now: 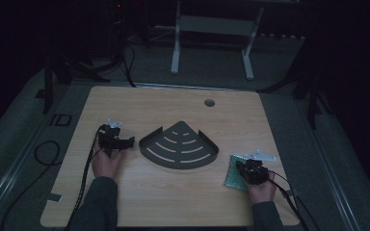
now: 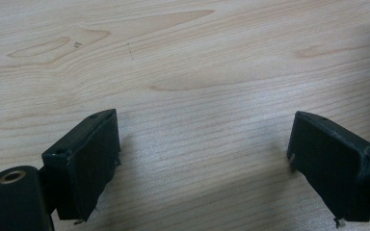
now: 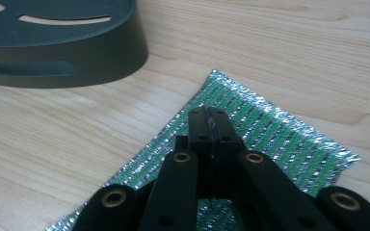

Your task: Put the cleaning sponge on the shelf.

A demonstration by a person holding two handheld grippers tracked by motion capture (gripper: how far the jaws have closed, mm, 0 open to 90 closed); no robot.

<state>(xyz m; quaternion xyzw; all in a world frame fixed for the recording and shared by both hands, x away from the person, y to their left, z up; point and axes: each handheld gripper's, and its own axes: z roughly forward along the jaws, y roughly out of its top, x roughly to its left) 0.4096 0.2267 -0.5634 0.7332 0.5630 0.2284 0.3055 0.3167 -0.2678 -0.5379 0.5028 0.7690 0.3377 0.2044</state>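
- Looking along my right gripper (image 3: pixel 211 126), I see its fingers (image 3: pixel 200 126) pressed together over the green scourer (image 3: pixel 279 139); a thin glint runs down the seam between them, but I cannot tell whether they have pinched any of the pad.
- The scourer lies flat on the bench (image 1: pixel 173 202) at its right front, well apart from the dark slotted tray (image 1: pixel 179 144) in the middle.
- I judge it light, thin and soft: a woven, glittery mesh that will flop and fold rather than hold its shape, and not fragile.
- The shiny weave may slip, so I would take it by an edge or corner, biting well in from the rim.
- Lying flat, it offers little to grab; I would press down and scrape an edge up.
- My left gripper (image 2: pixel 202 159) hovers over bare wood left of the tray, fingers (image 2: pixel 94 163) wide apart, holding nothing.
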